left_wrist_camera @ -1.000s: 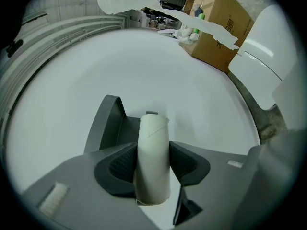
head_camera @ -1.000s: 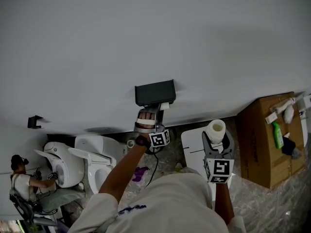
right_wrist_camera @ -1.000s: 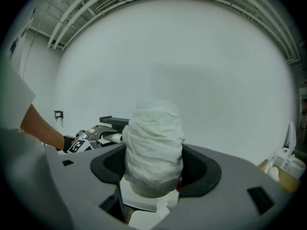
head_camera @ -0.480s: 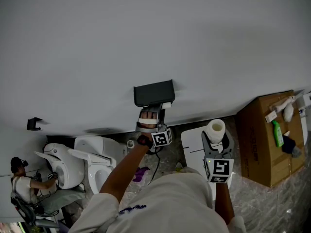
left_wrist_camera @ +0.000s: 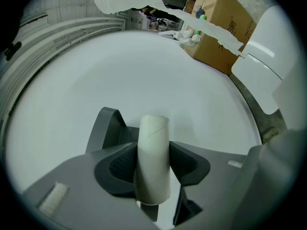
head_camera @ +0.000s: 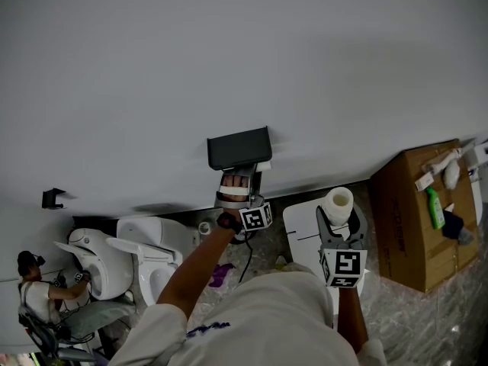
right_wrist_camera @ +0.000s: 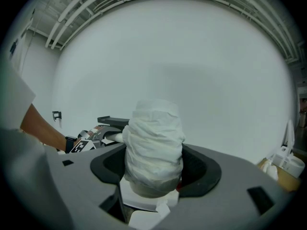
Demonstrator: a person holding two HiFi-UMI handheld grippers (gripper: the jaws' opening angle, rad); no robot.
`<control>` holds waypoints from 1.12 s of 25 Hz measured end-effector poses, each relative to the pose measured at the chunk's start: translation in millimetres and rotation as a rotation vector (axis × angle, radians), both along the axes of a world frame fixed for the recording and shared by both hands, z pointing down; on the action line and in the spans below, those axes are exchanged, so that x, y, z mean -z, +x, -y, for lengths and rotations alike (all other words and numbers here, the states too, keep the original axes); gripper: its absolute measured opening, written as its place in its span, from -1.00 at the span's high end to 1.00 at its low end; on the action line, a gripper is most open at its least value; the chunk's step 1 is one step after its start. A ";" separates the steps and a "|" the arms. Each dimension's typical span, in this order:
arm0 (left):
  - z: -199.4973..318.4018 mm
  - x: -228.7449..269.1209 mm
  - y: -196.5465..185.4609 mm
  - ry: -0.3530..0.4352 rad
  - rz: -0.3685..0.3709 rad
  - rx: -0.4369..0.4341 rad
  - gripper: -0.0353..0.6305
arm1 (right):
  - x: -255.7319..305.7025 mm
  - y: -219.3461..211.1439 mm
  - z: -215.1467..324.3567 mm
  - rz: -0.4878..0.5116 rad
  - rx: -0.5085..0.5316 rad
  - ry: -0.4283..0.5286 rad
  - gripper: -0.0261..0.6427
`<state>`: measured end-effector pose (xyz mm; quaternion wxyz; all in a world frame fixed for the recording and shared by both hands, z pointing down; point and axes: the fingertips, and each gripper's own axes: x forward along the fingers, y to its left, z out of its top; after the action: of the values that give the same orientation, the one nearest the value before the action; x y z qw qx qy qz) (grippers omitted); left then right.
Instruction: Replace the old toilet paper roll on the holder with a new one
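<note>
A black wall holder [head_camera: 239, 148] hangs on the white wall, also visible as the holder [right_wrist_camera: 112, 121] in the right gripper view. My left gripper [head_camera: 238, 177] sits just below it, pointing at the wall. Its jaws are shut on an empty cardboard tube [left_wrist_camera: 153, 143], which stands upright between the pads of the left gripper [left_wrist_camera: 153, 163]. My right gripper [head_camera: 338, 219] is lower and to the right, shut on a full white toilet paper roll [head_camera: 338, 203]. The roll [right_wrist_camera: 154, 133] fills the jaws of the right gripper [right_wrist_camera: 154, 169].
A cardboard box [head_camera: 415, 219] with a green spray bottle [head_camera: 435, 212] on it stands at the right. White toilets [head_camera: 145, 242] stand at the lower left, where a person [head_camera: 34, 288] crouches. A white panel [head_camera: 303, 226] lies under the right gripper. A small black bracket [head_camera: 52, 197] is on the wall.
The left gripper with the tube has shifted only slightly under the holder. The right gripper and its roll have kept still.
</note>
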<state>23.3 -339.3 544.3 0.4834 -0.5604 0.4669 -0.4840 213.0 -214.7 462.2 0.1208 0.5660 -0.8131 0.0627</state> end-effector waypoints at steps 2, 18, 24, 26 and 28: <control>-0.1 1.1 4.3 -0.003 -0.003 -0.005 0.30 | 0.0 2.0 -0.8 0.000 -0.004 0.000 0.00; 0.7 -5.4 33.8 -0.020 -0.011 -0.048 0.30 | -2.0 11.6 -3.2 -0.005 -0.028 -0.007 0.00; 1.1 -2.5 50.3 -0.011 -0.031 -0.072 0.30 | -1.7 20.1 -6.2 -0.015 -0.048 -0.014 0.00; 0.8 -0.6 55.0 -0.012 -0.034 -0.083 0.30 | -1.1 22.7 -6.5 -0.016 -0.056 -0.012 0.00; 0.4 0.7 58.5 -0.013 -0.039 -0.092 0.30 | -0.7 23.2 -6.9 -0.014 -0.060 -0.011 0.00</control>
<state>81.8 -339.7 543.5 0.4924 -0.5938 0.4468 -0.4531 236.2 -207.8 462.9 0.1278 0.5900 -0.7944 0.0666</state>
